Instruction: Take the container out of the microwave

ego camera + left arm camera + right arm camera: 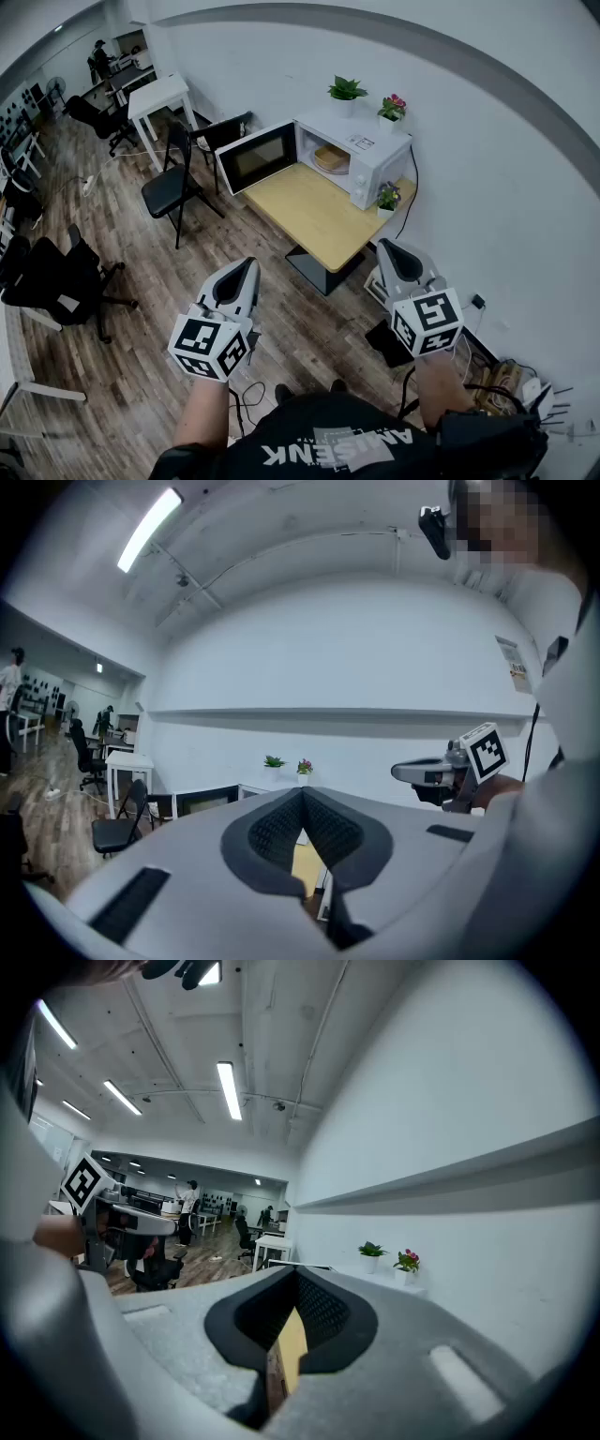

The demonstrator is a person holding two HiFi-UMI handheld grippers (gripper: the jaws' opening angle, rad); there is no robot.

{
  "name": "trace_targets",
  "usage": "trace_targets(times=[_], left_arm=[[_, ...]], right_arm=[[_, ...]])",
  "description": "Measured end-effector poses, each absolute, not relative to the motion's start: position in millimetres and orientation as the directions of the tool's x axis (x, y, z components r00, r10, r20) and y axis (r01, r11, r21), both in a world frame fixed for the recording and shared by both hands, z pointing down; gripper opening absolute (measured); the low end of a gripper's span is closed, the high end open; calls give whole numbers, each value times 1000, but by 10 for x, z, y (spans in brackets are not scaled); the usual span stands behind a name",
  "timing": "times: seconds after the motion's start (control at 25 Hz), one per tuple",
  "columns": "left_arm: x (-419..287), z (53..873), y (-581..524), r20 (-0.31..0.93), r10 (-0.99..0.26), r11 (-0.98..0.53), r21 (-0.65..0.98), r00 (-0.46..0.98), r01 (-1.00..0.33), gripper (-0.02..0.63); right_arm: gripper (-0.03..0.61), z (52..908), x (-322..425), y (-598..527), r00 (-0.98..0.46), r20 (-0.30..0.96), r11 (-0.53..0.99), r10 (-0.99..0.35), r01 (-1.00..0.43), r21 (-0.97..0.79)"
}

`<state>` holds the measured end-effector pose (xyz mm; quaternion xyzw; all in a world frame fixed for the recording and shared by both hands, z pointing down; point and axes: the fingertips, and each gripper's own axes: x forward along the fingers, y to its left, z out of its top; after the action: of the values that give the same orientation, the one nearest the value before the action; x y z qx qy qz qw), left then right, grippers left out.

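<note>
A white microwave stands at the far end of a small wooden table, its door swung open to the left. Inside it lies a shallow tan container. Both grippers hover well short of the table, over the floor, pointing toward it. My left gripper has its pads together with nothing between them. My right gripper is also shut and holds nothing. In each gripper view the other gripper shows at the side.
Two potted plants sit on top of the microwave and a third on the table beside it. A black folding chair and a white desk stand left. Cables and a power strip lie by the right wall.
</note>
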<state>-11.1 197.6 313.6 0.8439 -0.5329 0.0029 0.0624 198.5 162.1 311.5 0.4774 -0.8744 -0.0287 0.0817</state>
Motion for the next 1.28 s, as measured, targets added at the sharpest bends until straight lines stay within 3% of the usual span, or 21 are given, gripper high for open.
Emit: trace_targets(times=[0.68,1.28], left_arm=[[-218,3297,2068,98,-890,-429,143,444,-892,0],[-799,3405,1983,58,-895,-434,119,443,-893,0]], right_arm=[[8,3118,1941,1686,-513,96,522,-853,-844,125],[8,3246,1271,1610,-544,108,554,-832,-817,156]])
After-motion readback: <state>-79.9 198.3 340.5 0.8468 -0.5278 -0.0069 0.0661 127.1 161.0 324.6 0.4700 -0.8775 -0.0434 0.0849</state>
